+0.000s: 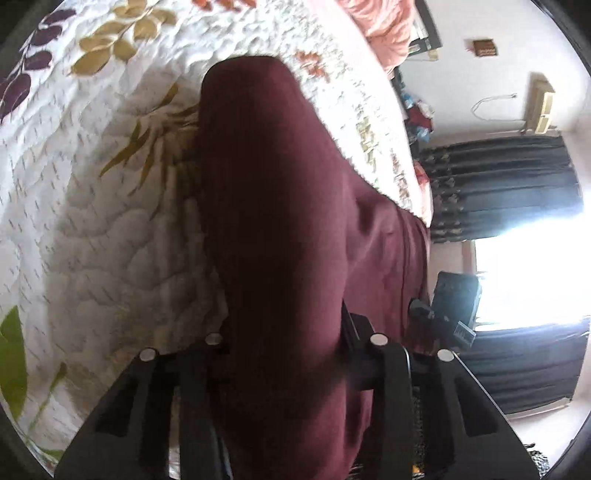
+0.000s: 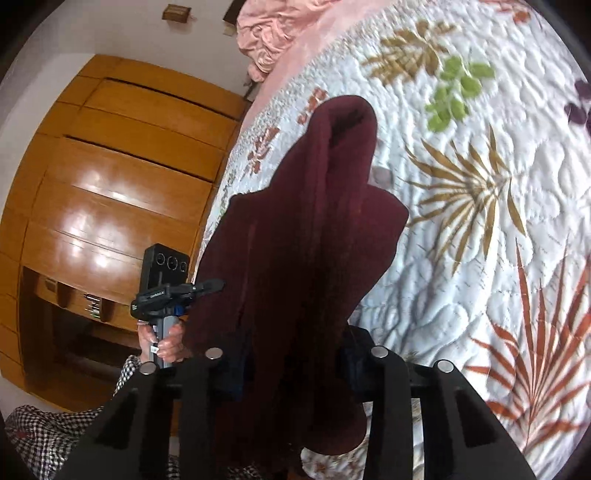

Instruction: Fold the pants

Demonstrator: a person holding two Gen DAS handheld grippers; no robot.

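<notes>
Gripping maroon pants (image 1: 280,229) in left gripper (image 1: 284,354), jaws clamped on cloth, raised above floral quilt (image 1: 92,229). Right wrist view: right gripper (image 2: 291,369) likewise pinching pants (image 2: 306,251) over quilt (image 2: 480,258); wardrobe (image 2: 122,177) beyond quilt's edge.

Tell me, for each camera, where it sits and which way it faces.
Left wrist: on the left gripper, looking along its fingers over the maroon pants to the floral quilt, with dark curtains at right; only the gripper shows.
Right wrist: on the right gripper, facing the pants and quilt, wooden wardrobe at left; the person's left hand shows.
Shared: pants, quilt, pink bedding.
</notes>
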